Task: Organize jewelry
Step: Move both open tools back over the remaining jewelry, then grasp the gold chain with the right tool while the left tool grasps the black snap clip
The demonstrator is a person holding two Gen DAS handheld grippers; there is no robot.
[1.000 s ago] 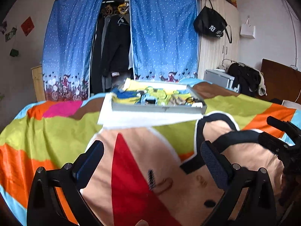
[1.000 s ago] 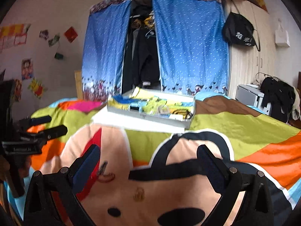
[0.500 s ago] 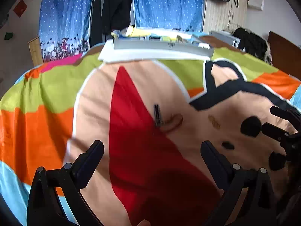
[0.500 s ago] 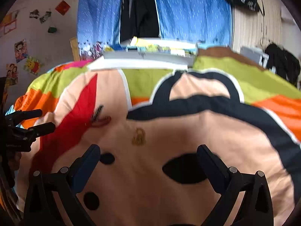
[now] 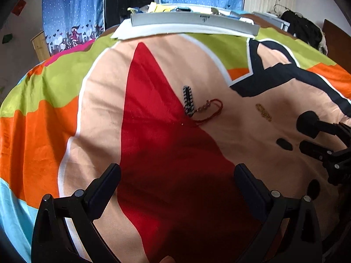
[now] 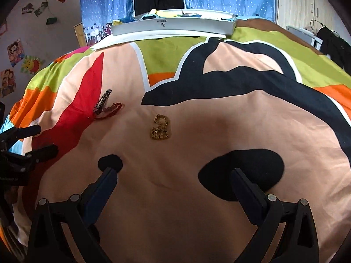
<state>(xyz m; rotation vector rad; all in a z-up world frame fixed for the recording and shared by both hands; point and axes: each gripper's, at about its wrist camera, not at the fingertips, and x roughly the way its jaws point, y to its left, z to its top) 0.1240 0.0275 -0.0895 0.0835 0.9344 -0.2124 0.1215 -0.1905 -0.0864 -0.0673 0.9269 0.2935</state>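
Both grippers hung over the bed's bright blanket (image 6: 197, 131) with fingers spread wide and nothing between them, the left gripper (image 5: 176, 188) above the red patch and the right gripper (image 6: 173, 188) above the peach area. A gold chain (image 6: 159, 127) lay bunched at about 12 o'clock from the right gripper, while a black-and-white striped hair clip (image 5: 188, 101) sat near 12 o'clock from the left one, touching what looked like a red cord bracelet (image 5: 210, 110). At the bed's far edge stood a white organizer tray (image 5: 193, 20) with blurred colourful bits inside.
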